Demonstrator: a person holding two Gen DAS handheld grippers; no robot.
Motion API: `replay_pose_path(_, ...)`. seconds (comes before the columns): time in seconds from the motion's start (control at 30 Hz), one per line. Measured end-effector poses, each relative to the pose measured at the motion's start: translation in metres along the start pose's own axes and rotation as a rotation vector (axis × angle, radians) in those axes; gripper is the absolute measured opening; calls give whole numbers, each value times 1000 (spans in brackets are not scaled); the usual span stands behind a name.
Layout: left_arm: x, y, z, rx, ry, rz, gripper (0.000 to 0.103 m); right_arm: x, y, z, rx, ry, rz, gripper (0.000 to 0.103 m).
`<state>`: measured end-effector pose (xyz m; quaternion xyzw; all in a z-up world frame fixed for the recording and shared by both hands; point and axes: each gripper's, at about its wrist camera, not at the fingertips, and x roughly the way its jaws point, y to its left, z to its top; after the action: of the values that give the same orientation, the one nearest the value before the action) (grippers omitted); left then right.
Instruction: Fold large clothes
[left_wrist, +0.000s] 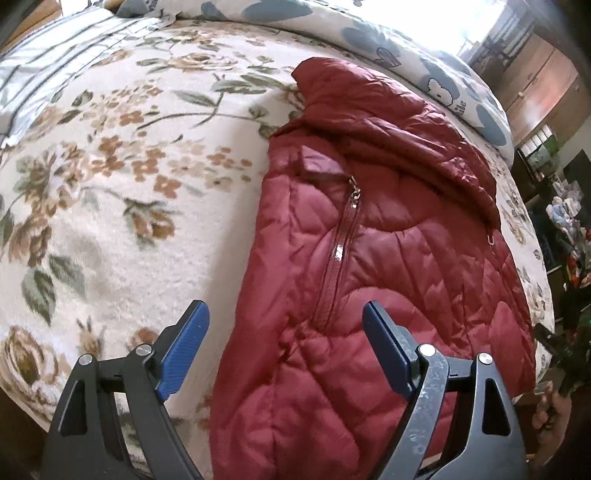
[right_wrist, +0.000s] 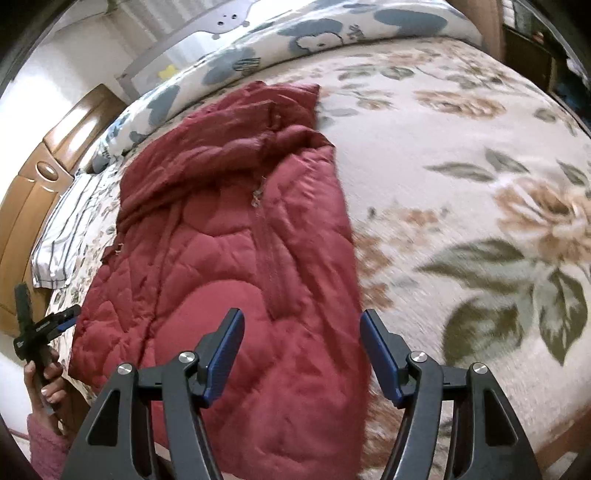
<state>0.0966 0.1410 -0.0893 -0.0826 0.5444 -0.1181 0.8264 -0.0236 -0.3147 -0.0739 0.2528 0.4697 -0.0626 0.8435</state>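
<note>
- Left claw (left_wrist: 284, 350): jaws stand wide, nothing between the blue pads (left_wrist: 183, 347). Pads clear of any cloth.
- Right claw (right_wrist: 301, 354): jaws spread and nothing pinched; no pad presses on fabric. Its right pad (right_wrist: 380, 354) sits over the jacket's edge, the left pad over the quilting.
- Red quilted jacket (left_wrist: 369, 258) lies flat on the bed, folded to a narrow long strip, zip (left_wrist: 352, 195) closed and facing up.
- From the left claw: jacket is straight ahead and to the right, its near hem running under the right finger; its left edge passes between the fingers. Collar end is at the far end, ahead.
- From the right claw: jacket (right_wrist: 229, 240) is ahead and to the left, its right edge running up from between the fingers. Collar bunched at the far end.
- Floral blanket (left_wrist: 110, 184) covers the bed under the jacket; bare stretch lies left of the left claw and right of the right claw.
- Blue-and-white printed quilt (right_wrist: 295, 33) is rolled along the far side of the bed, beyond the collar.
- Striped pillow (right_wrist: 62, 236) far left of the right claw, by the wooden headboard (right_wrist: 33, 192).
- Right wrist view also catches the left claw (right_wrist: 55, 323) at low left, held by a hand (right_wrist: 46, 376) in a pink sleeve (right_wrist: 46, 439), beside the jacket's left hem.
</note>
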Motion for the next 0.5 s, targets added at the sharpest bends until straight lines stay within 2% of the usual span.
replay_pose_path(0.33, 4, 11, -19, -21, 56, -57, 86, 8, -10, -25, 25, 53, 32, 67)
replay_pose_path(0.5, 7, 14, -27, -18, 74, -57, 86, 10, -8, -33, 22, 67, 35, 67)
